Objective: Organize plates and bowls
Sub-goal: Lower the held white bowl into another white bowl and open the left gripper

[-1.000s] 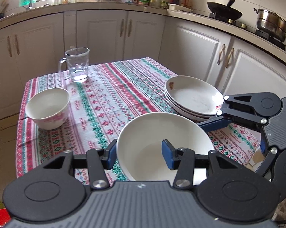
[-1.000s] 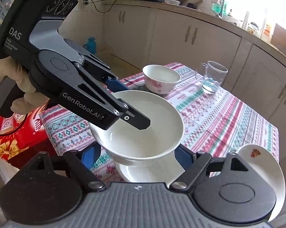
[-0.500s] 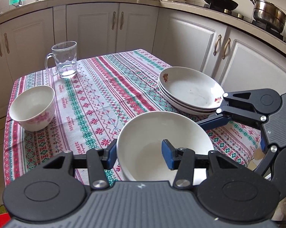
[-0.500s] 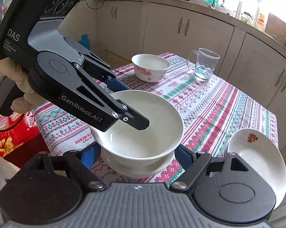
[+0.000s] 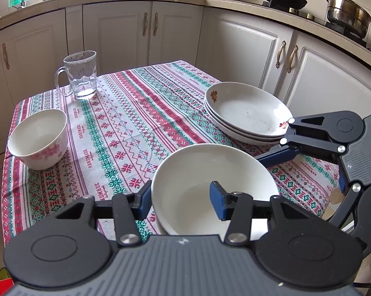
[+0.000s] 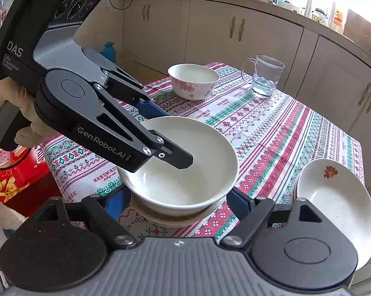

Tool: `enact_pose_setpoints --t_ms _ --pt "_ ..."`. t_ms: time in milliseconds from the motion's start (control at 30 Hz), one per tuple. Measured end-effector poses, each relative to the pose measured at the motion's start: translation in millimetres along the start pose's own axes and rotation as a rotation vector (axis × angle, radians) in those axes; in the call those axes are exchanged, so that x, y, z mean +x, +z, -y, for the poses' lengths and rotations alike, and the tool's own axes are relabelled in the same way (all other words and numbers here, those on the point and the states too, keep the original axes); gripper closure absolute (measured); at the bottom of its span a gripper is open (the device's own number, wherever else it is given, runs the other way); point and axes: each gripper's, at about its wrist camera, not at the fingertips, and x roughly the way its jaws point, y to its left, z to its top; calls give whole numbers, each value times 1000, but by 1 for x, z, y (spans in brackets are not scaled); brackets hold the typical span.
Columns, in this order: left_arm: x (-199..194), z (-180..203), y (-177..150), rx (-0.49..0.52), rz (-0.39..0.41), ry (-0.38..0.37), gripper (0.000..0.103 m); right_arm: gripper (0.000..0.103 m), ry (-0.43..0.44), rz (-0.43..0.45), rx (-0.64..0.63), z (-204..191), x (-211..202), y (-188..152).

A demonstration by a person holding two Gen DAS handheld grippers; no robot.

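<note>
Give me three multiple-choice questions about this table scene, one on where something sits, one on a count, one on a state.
1. Where is the glass mug?
A. far end of the table
B. on the plate stack
C. inside a bowl

2. How many plates are in the plate stack?
A. one
B. three
C. five

3. What is the left gripper doing?
A. hanging open over the mug
B. shut on the plain white bowl rim
C. resting on the cloth

Answers: 1 A, it stands by the far edge. 2 B, three rims show. 3 B, one finger sits inside the bowl, one outside.
</note>
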Motion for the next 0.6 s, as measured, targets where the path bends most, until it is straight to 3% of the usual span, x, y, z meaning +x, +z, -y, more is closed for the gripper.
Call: enact_pose_setpoints --t_ms 233,333,367,433,600 --pt "2 -2 -2 -9 0 -4 55 14 8 5 12 0 1 -1" --pt "-1 -2 -2 -5 16 -6 54 0 -11 31 0 -2 -1 -2" --pt "-2 -2 -2 -5 20 -2 53 0 -6 43 -8 -3 -2 -1" --pt "-5 -3 -2 -7 29 6 44 0 11 47 -11 -3 -4 0" --pt "-15 -6 -2 -7 51 33 34 0 11 44 -16 -6 -5 0"
